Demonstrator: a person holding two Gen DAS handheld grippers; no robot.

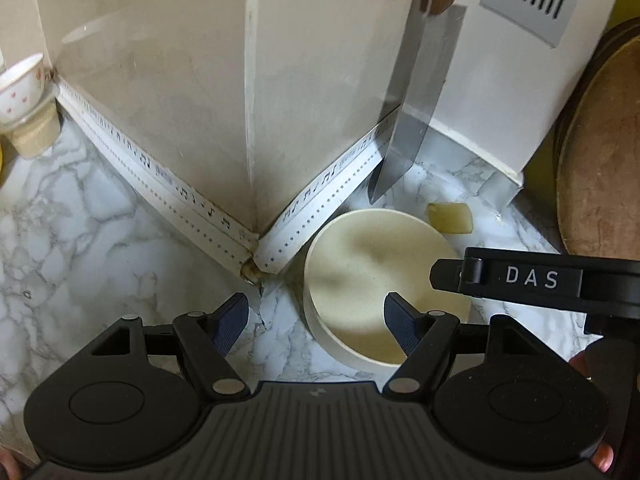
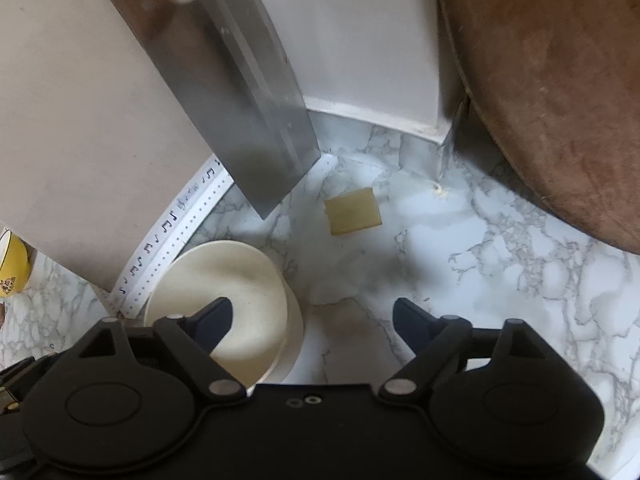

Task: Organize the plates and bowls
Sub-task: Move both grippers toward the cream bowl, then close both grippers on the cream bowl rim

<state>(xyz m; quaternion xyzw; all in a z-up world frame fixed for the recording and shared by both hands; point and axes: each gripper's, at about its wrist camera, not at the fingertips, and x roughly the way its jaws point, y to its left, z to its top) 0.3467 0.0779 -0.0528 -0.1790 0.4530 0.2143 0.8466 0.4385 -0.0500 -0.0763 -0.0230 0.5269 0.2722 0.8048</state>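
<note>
Left hand-held gripper (image 1: 316, 320): tilted steeply down over the bench's back corner, jaws apart, nothing clasped; its right finger overlaps the cream bowl's rim, its left finger hangs over bare marble.
Right hand-held gripper (image 2: 312, 320): also pitched steeply down, jaws spread wide and holding nothing; its left finger sits over the bowl, its right finger over open bench.
Cream bowl (image 1: 368, 272): round, matte, speckled, straight-walled; stands on the bench close to the back corner where the two walls meet.
Bench (image 1: 80, 240): glossy white marble pattern with grey veins.
Left wrist view only: a small white bowl with red specks (image 1: 20, 84) nested in a beige cup at the left edge; the black body of the other gripper marked "DAS"; fingertips at the lower right.
Right wrist view only: a yellow cup (image 2: 12, 264) at the left edge.
Cleaver (image 2: 256, 120): broad steel blade, brown wooden handle, hanging tip-down by the wall.
Chopping board (image 2: 560, 92): round, brown wood, leaning at the right.
Yellowish block (image 2: 352, 216): small, squarish, lying behind the bowl.
Edge strip (image 1: 160, 172): white tape printed with music notes along the wall foot.
</note>
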